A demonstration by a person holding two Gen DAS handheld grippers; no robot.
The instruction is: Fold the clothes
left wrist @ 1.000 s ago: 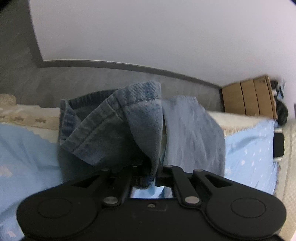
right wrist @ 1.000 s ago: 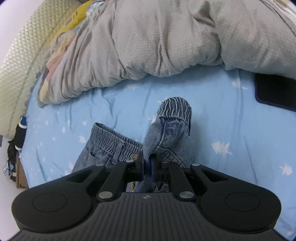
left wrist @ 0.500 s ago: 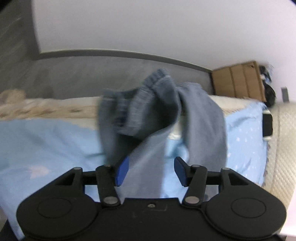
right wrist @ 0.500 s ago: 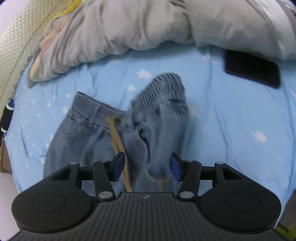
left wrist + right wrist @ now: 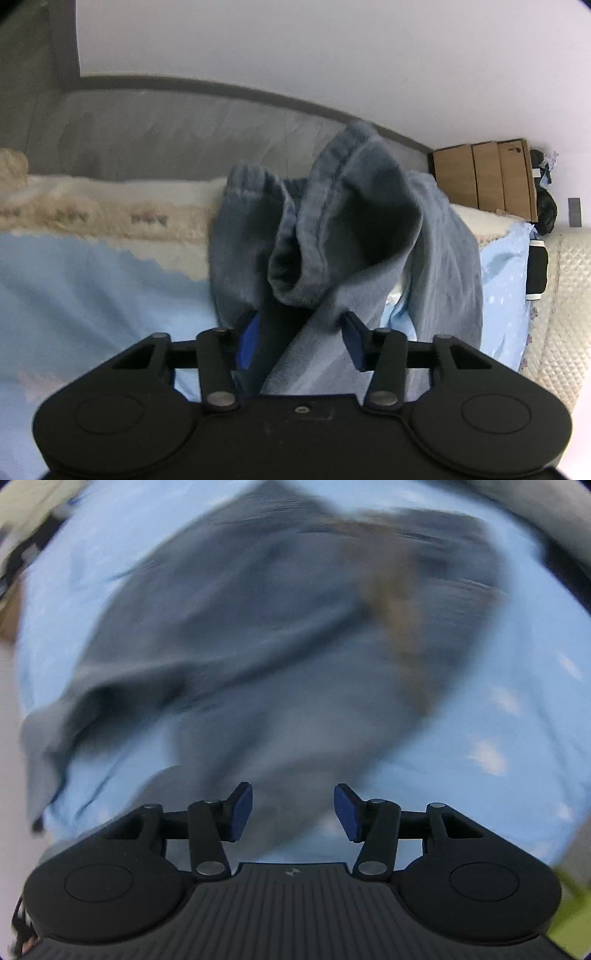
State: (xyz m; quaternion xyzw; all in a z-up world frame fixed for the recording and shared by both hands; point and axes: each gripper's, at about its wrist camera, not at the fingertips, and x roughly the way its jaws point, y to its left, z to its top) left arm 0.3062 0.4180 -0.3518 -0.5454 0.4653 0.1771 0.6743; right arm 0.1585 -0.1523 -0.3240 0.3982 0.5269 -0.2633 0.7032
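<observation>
Blue bed sheet (image 5: 92, 288) under unlabelled denim trousers (image 5: 351, 229); no legible writing.

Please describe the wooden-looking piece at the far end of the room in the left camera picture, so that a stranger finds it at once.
Follow the grey headboard along the white wall to its right end. There stands a brown cabinet with three upright panels. It is the only brown thing in that corner; dark bags sit at its right side.
</observation>
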